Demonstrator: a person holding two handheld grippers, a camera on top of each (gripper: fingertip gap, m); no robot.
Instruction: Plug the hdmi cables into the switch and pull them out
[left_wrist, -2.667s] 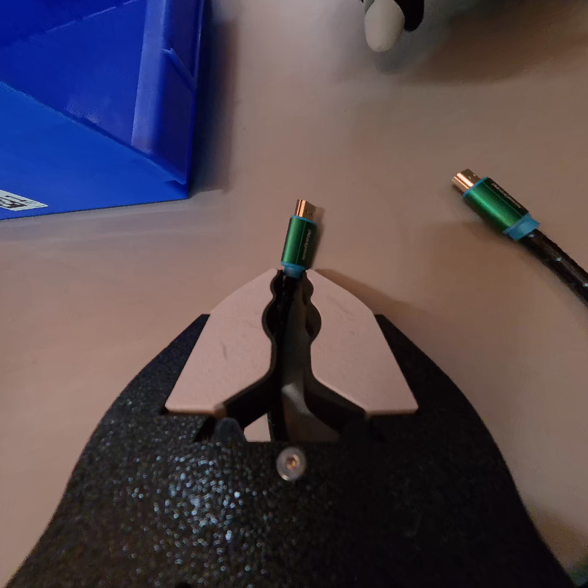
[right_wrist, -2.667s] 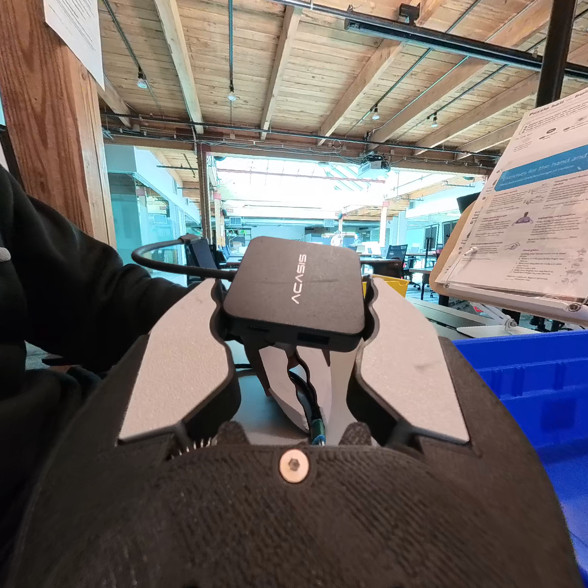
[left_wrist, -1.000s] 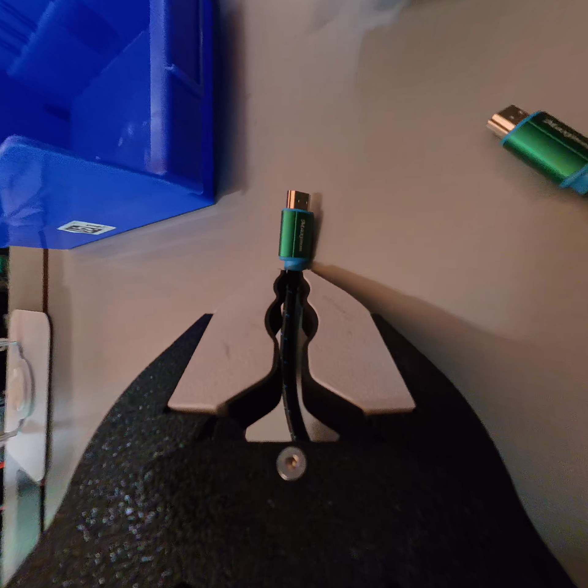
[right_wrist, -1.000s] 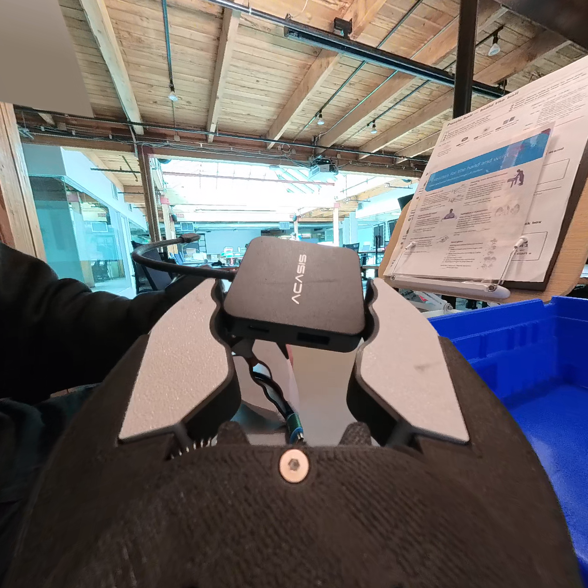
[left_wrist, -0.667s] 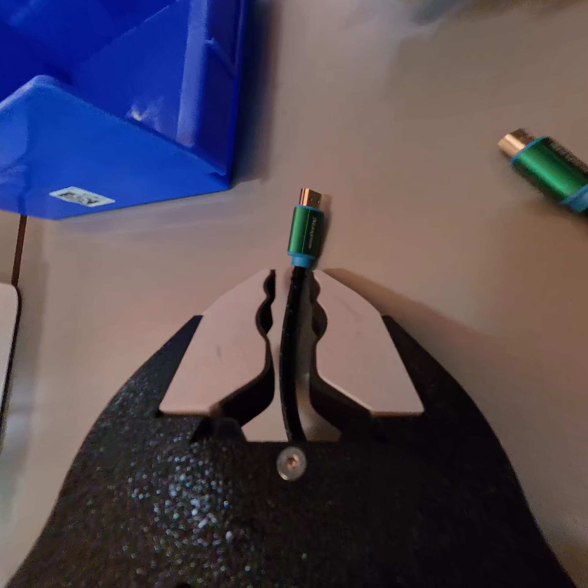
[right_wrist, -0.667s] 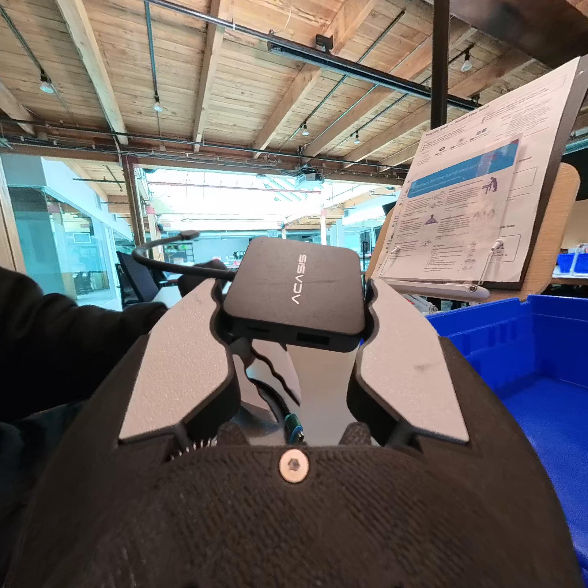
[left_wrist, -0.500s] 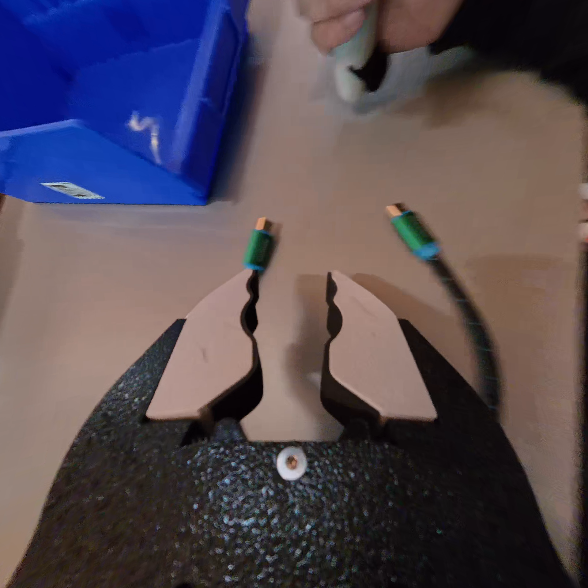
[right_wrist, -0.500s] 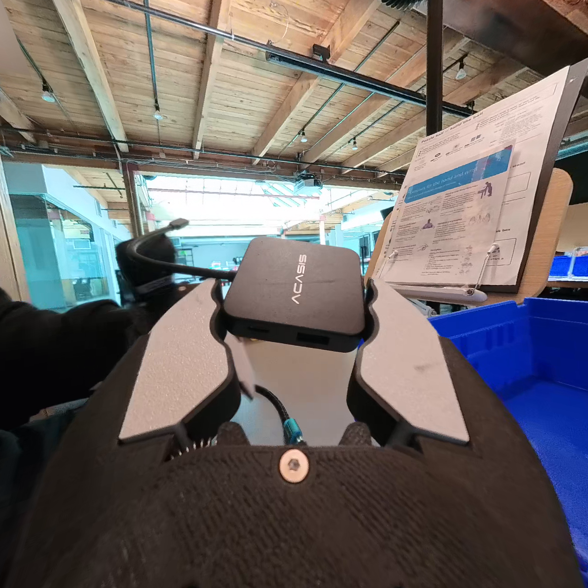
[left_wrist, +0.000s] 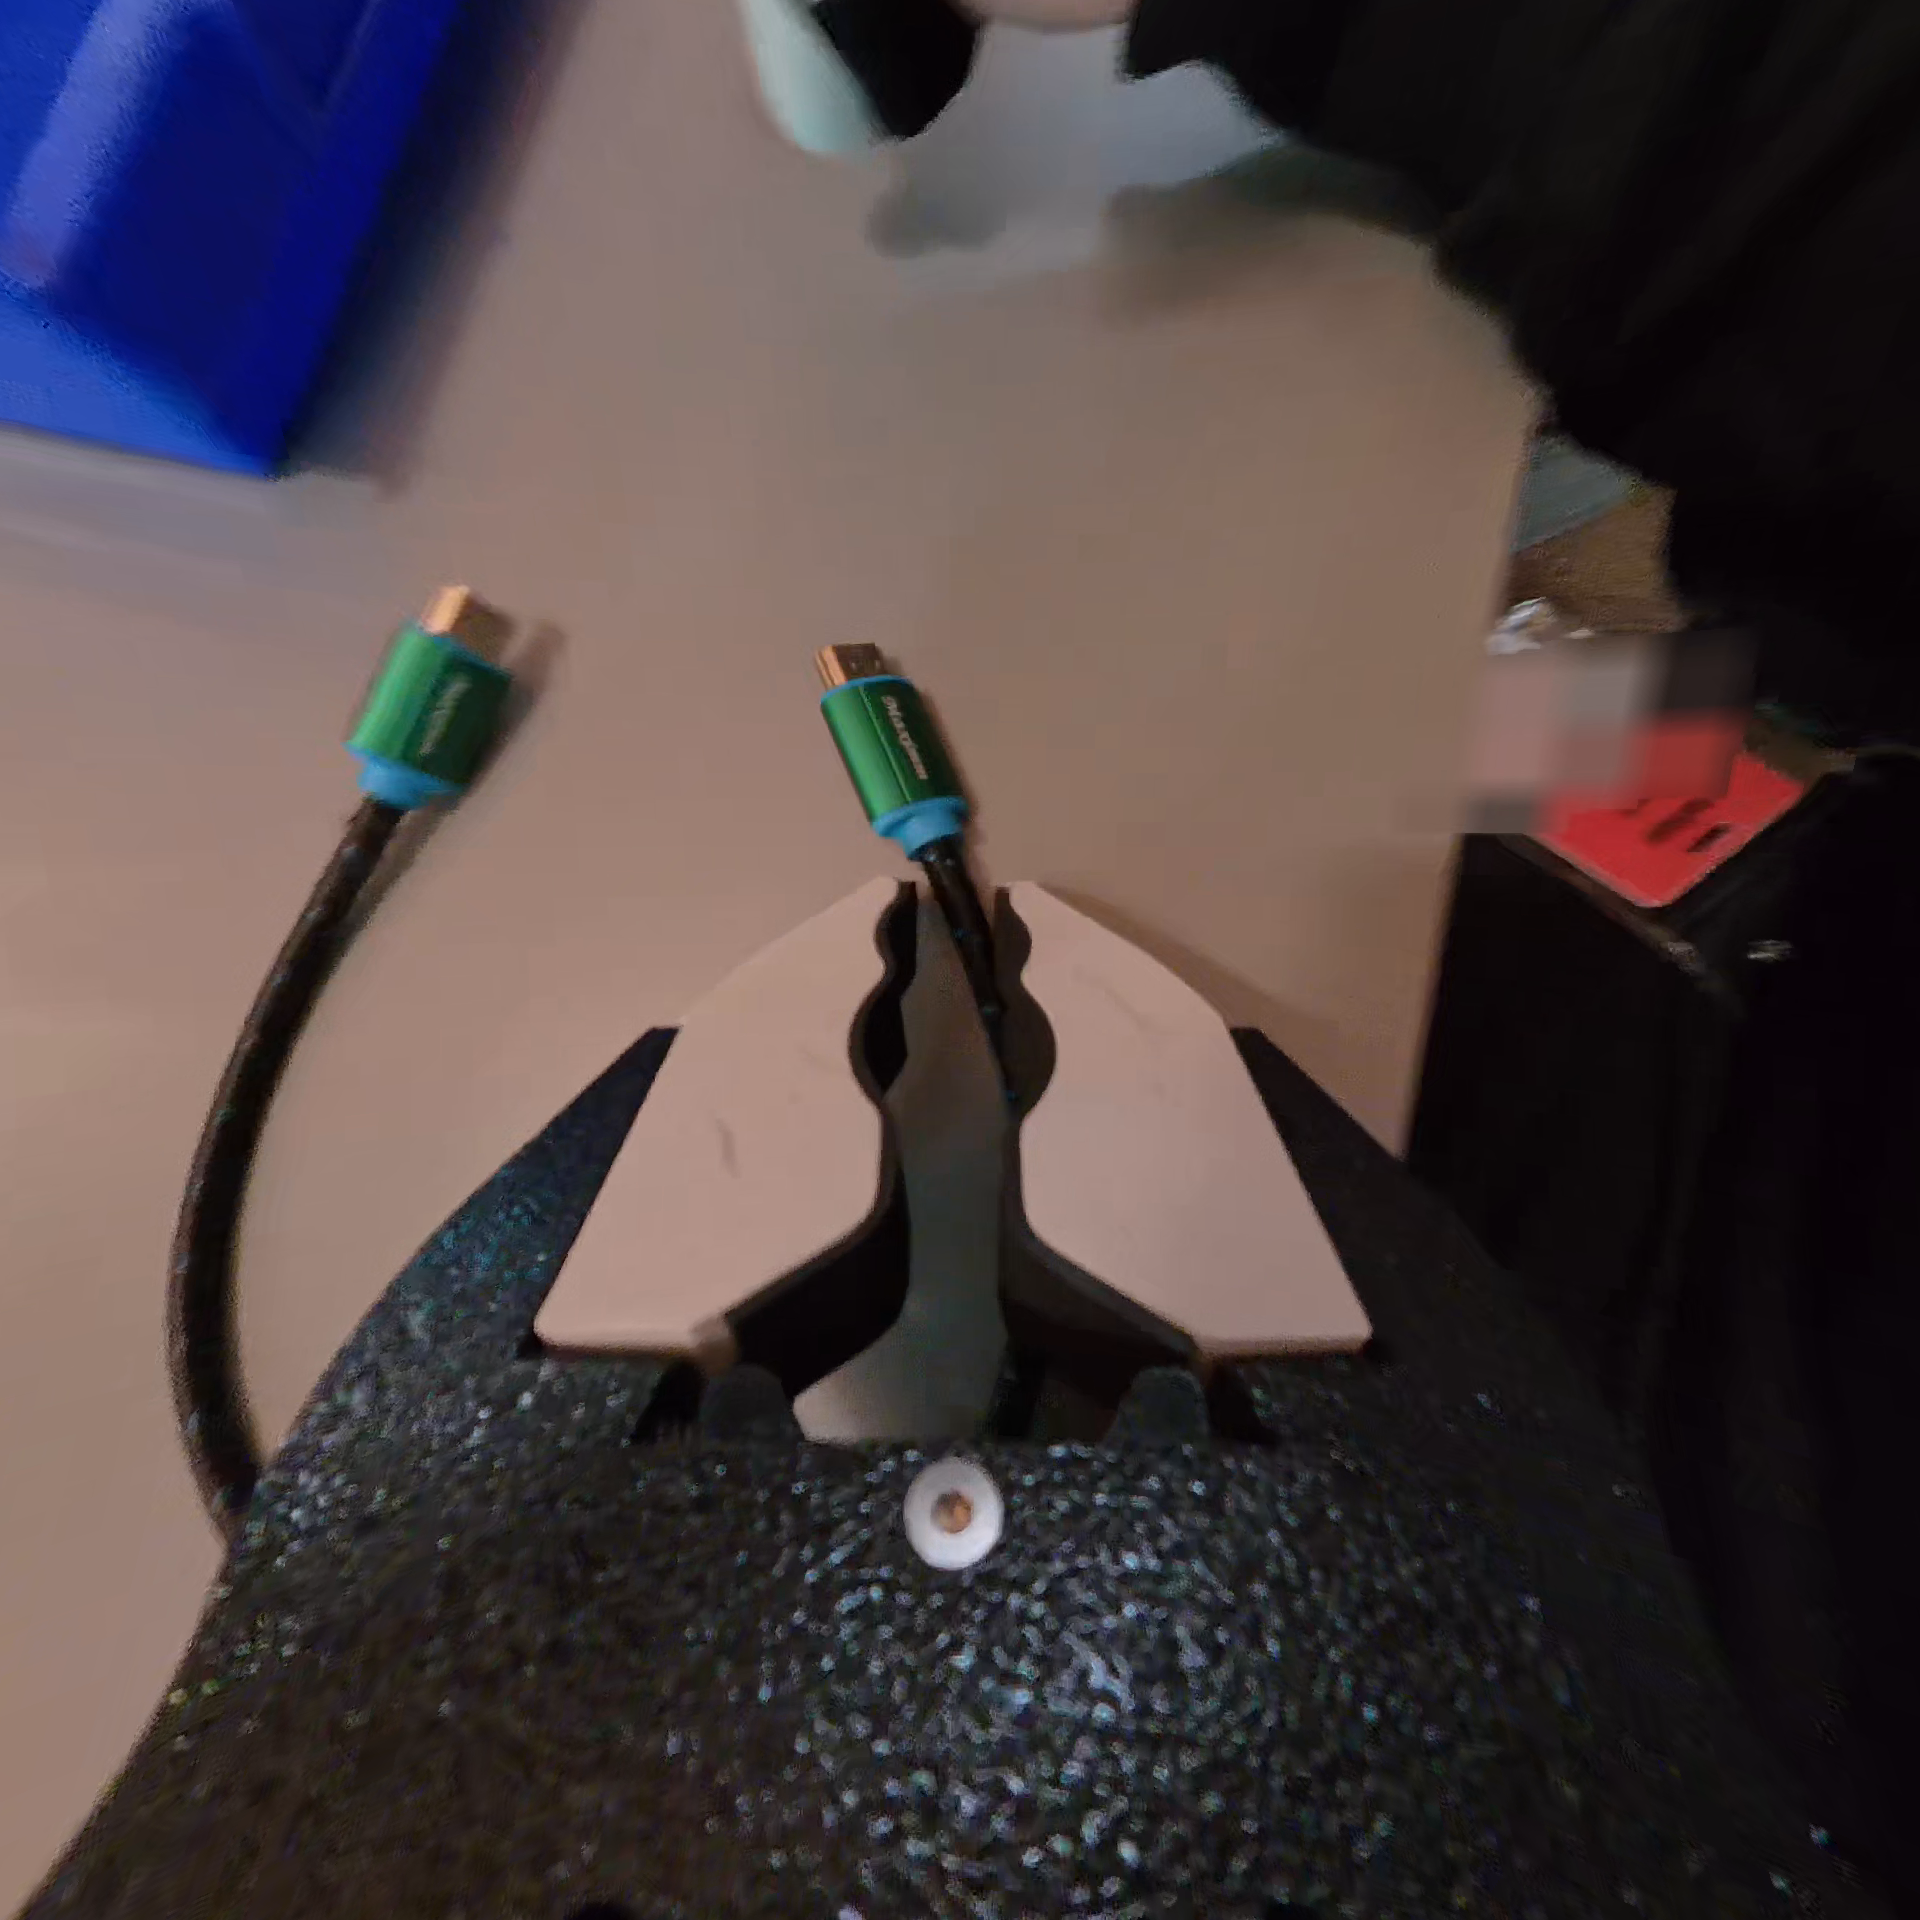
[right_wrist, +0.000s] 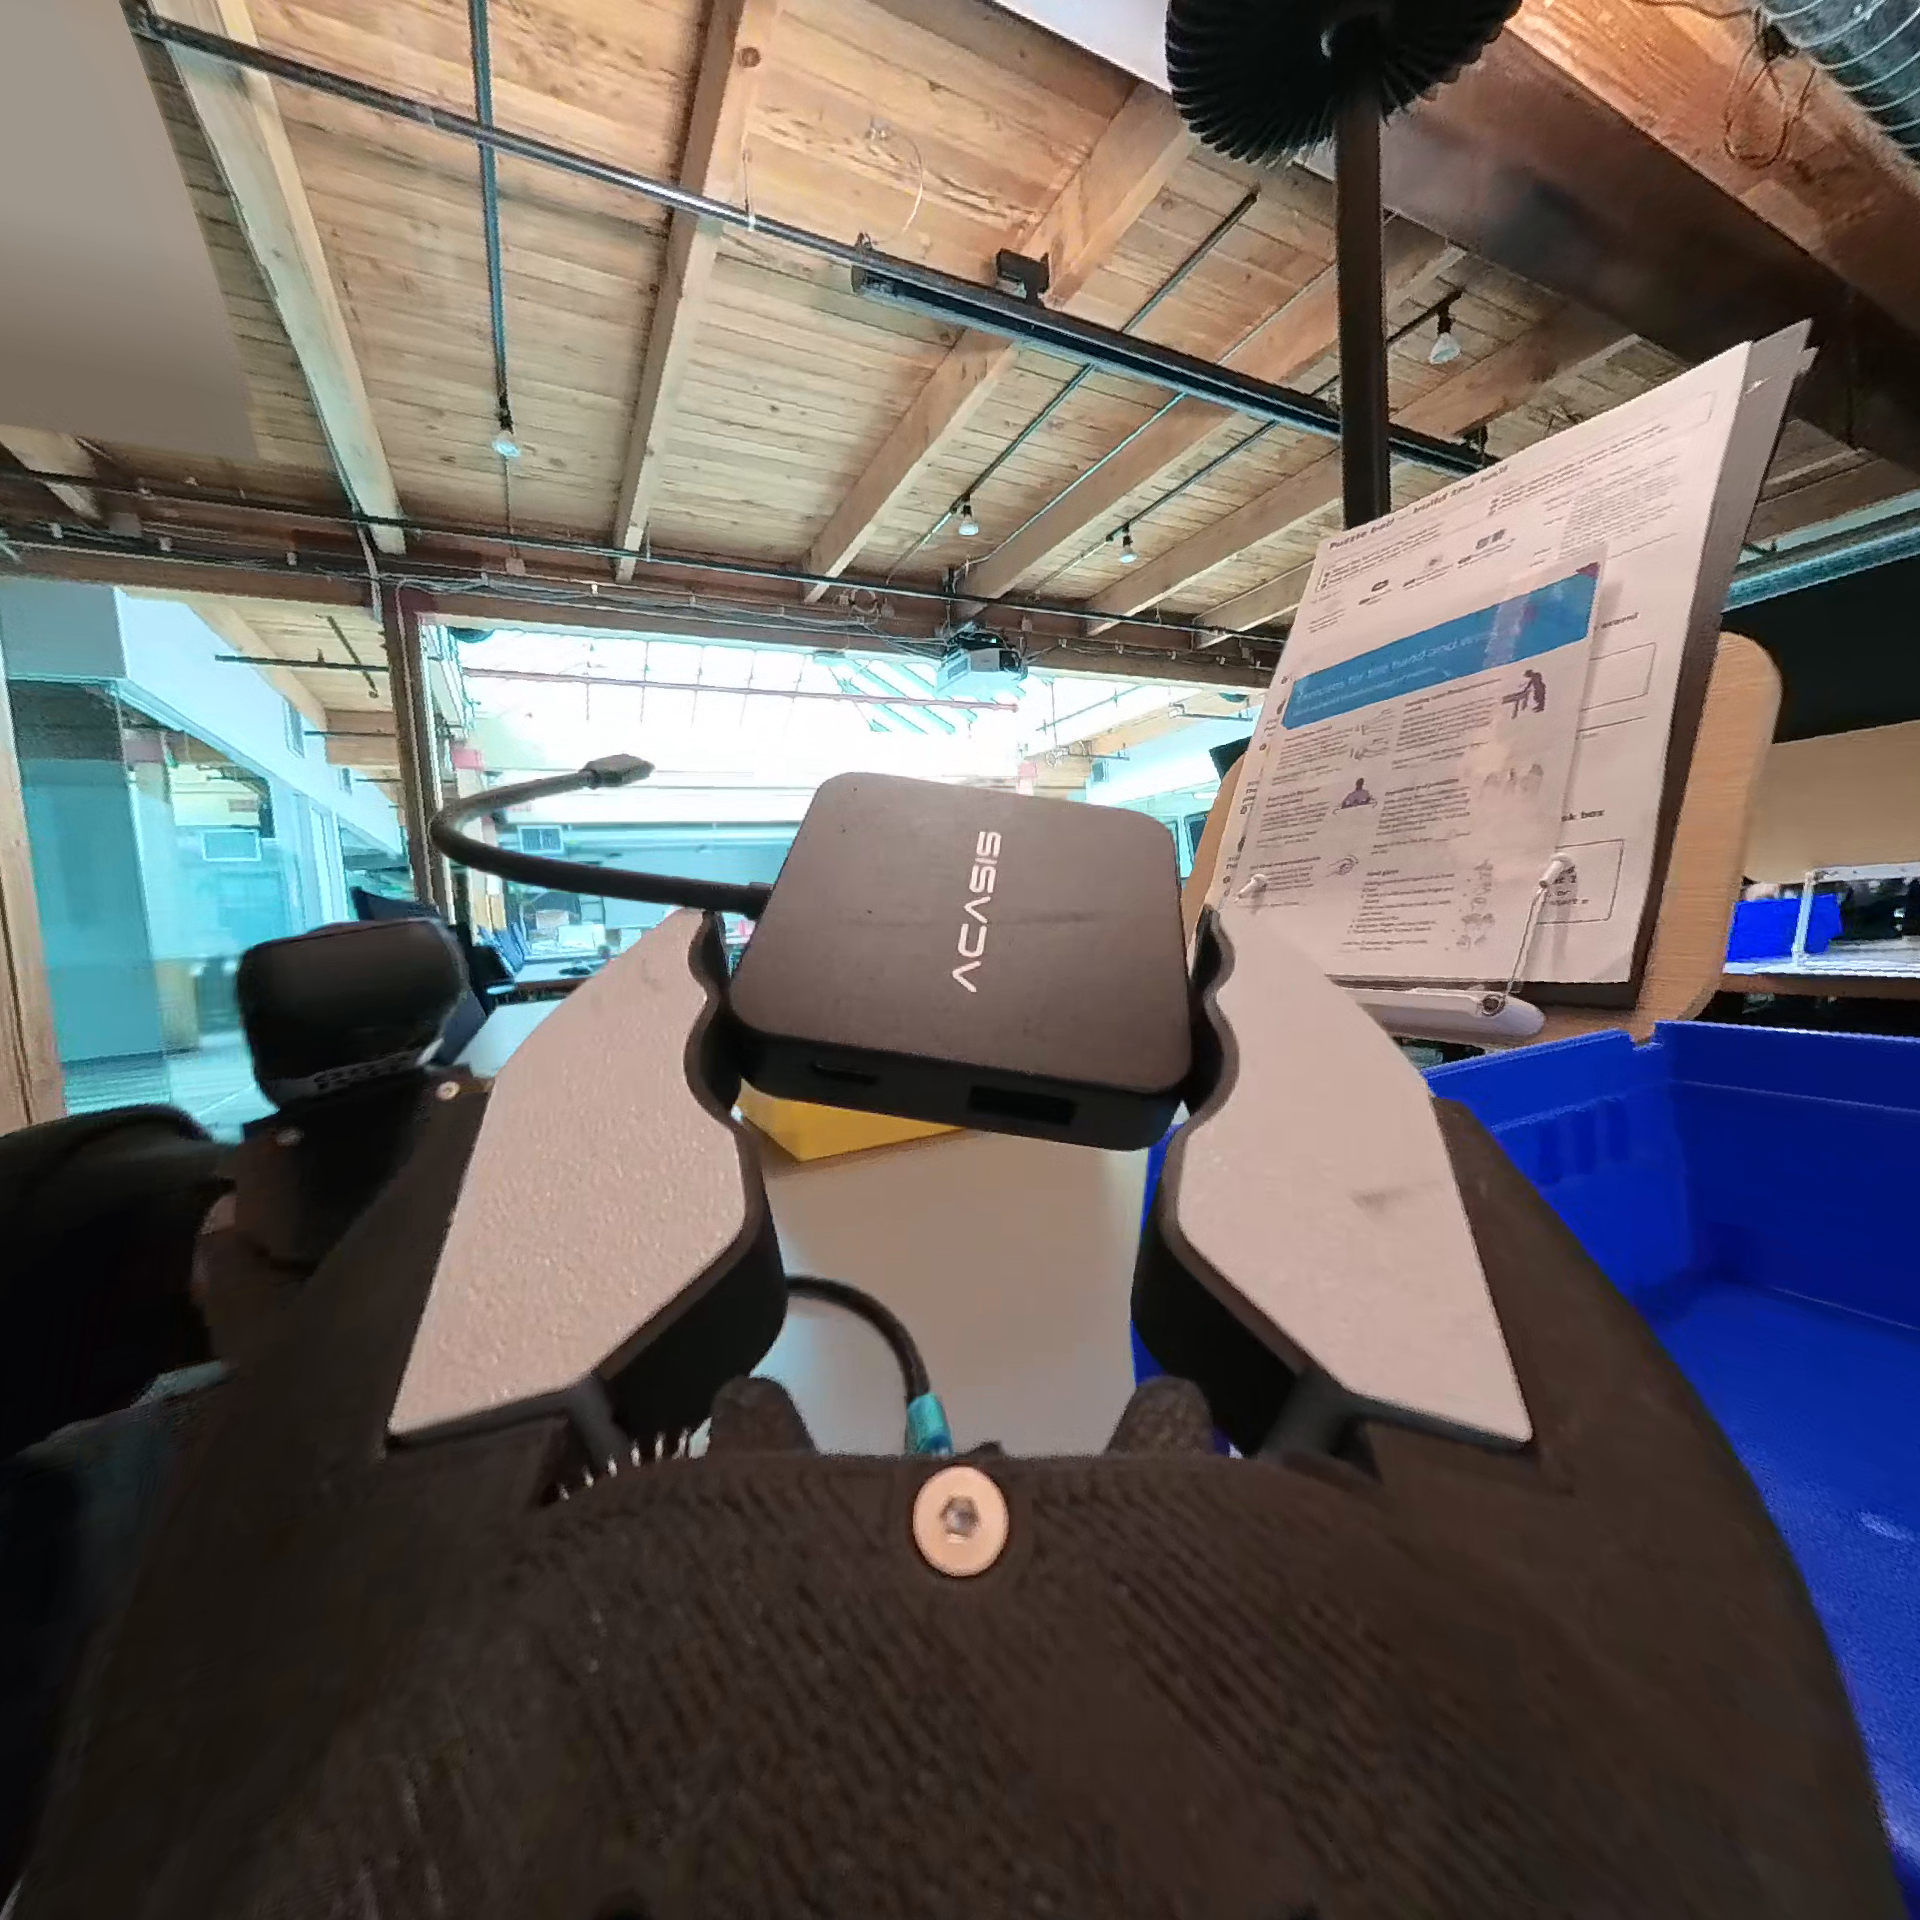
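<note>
Two HDMI plugs with green bodies and blue collars lie on the beige table. The left plug (left_wrist: 431, 707) trails a curved black cable. The right plug (left_wrist: 894, 743) lies just ahead of my left gripper (left_wrist: 954, 894), and its cable runs between the jaws. The jaws stand narrow, with slivers of table on both sides of the cable. My right gripper (right_wrist: 956, 935) is shut on the black switch (right_wrist: 966, 883) and holds it up off the table, ports (right_wrist: 1023, 1107) facing me. The switch's own short lead (right_wrist: 540, 821) sticks out to the left. An HDMI cable (right_wrist: 920, 1423) shows below.
A blue bin stands at the far left (left_wrist: 156, 208) and shows on the right in the right wrist view (right_wrist: 1714, 1195). A paper stand (right_wrist: 1455, 779) is behind it. A black box with a red top (left_wrist: 1662, 821) and a dark sleeve (left_wrist: 1662, 260) are at right.
My left gripper let go of the first cable, opened, moved right to the second cable and narrowed around it. My right gripper kept hold of the switch and shifted slightly.
</note>
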